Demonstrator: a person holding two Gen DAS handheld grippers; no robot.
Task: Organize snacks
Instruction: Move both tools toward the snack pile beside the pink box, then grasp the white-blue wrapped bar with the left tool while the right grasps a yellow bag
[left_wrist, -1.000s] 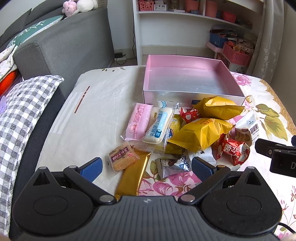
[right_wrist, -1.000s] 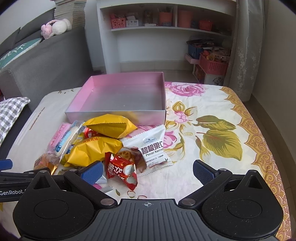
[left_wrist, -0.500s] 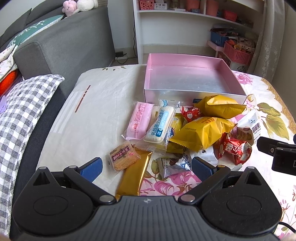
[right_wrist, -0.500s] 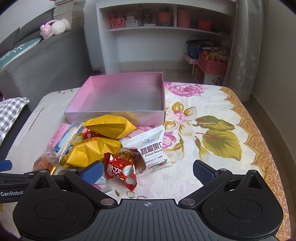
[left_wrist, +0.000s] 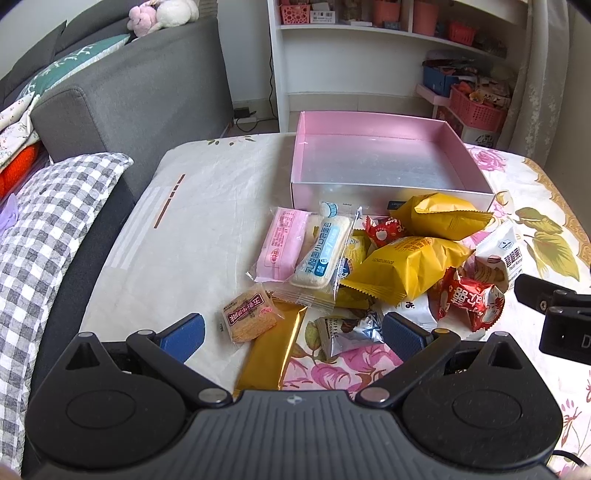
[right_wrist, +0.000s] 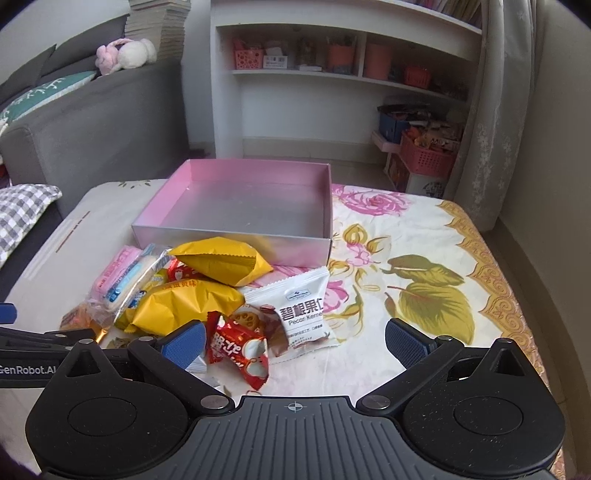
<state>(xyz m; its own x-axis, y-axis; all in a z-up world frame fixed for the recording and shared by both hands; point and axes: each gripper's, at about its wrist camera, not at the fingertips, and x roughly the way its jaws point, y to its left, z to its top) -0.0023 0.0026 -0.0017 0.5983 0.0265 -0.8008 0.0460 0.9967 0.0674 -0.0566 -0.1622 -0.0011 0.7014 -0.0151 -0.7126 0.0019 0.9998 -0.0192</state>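
Note:
A pile of snack packets lies on the floral cloth in front of an empty pink box (left_wrist: 380, 168) (right_wrist: 255, 206). In it are two yellow bags (left_wrist: 410, 266) (right_wrist: 218, 260), a pink packet (left_wrist: 282, 242), a white-and-blue bread packet (left_wrist: 321, 253), a red candy packet (left_wrist: 467, 301) (right_wrist: 238, 347), a white pecan packet (right_wrist: 299, 310), a gold bar (left_wrist: 271, 341), a brown cracker packet (left_wrist: 249, 315) and a silver packet (left_wrist: 347, 330). My left gripper (left_wrist: 291, 334) is open, low over the gold bar and the silver packet. My right gripper (right_wrist: 295, 343) is open over the red candy and pecan packets.
A grey sofa (left_wrist: 129, 96) with a checked blanket (left_wrist: 40, 229) borders the table on the left. A white shelf unit (right_wrist: 332, 96) and pink baskets (left_wrist: 476, 107) stand behind. The table's right edge (right_wrist: 517, 295) has a gold border. Bare cloth lies left of the pile.
Both grippers have drawn back slightly from the pile, so the snacks and box look a little farther off. Nothing was picked up and no packet moved.

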